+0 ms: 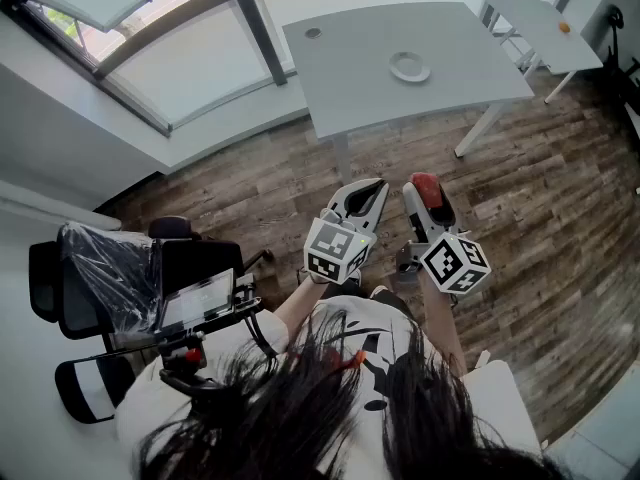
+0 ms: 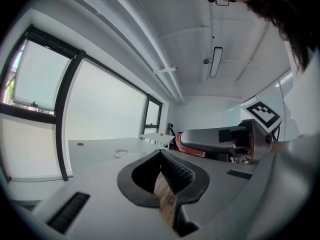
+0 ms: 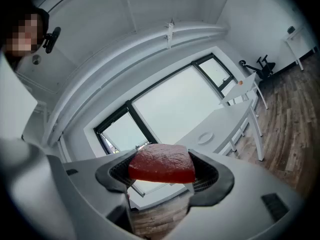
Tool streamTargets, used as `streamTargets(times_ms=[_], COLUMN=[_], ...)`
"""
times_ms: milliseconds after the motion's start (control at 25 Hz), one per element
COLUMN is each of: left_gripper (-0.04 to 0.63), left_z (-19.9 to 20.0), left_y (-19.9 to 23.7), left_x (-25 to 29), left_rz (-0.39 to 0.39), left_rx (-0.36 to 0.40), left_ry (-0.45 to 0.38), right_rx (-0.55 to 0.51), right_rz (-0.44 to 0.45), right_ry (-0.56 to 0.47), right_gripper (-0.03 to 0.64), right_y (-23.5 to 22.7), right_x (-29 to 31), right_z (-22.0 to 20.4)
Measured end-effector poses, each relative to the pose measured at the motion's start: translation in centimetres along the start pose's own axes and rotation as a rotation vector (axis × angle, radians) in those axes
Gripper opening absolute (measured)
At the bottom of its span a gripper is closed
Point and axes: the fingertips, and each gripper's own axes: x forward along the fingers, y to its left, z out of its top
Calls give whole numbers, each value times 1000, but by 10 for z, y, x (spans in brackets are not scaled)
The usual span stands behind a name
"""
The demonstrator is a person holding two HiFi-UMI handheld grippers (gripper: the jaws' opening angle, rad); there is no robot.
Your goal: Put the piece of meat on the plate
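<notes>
Reaching forward nearly level, side by side over the wooden floor (image 1: pixel 560 198), short of the grey bench (image 1: pixel 350 68), left tongs (image 1: pixel 366 200) closed and empty, right tongs (image 1: pixel 430 200) clamping the piece of meat (image 3: pixel 161 163), plate (image 1: pixel 409 66) well ahead on the bench, meat's broad red face spanning both pads plain only in the right gripper view

This looks like an office to me: a bare white desk (image 1: pixel 350 78) stands ahead of my right gripper (image 1: pixel 428 192) on wood-plank flooring (image 1: pixel 540 198), with a second desk (image 1: pixel 540 18) farther off to its right. Big windows (image 1: pixel 150 38) run ahead and left of the gripper, and a black swivel chair (image 1: pixel 100 278) wrapped in plastic sits behind it to the left.
</notes>
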Motion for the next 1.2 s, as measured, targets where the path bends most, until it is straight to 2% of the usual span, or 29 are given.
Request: streamTargets(times_ms=[840,1200], left_gripper=[5,5], left_z=[-3,-4], left_y=[-8,13], left_x=[10,10], left_rz=[-38,-49], left_rx=[25,12], left_ry=[9,22], right_rx=[-54,-50], right_rz=[-9,-34], right_ry=[-10,-8], right_gripper=[308,308], right_y=[-5,0], right_x=[-3,14], right_z=[1,-3])
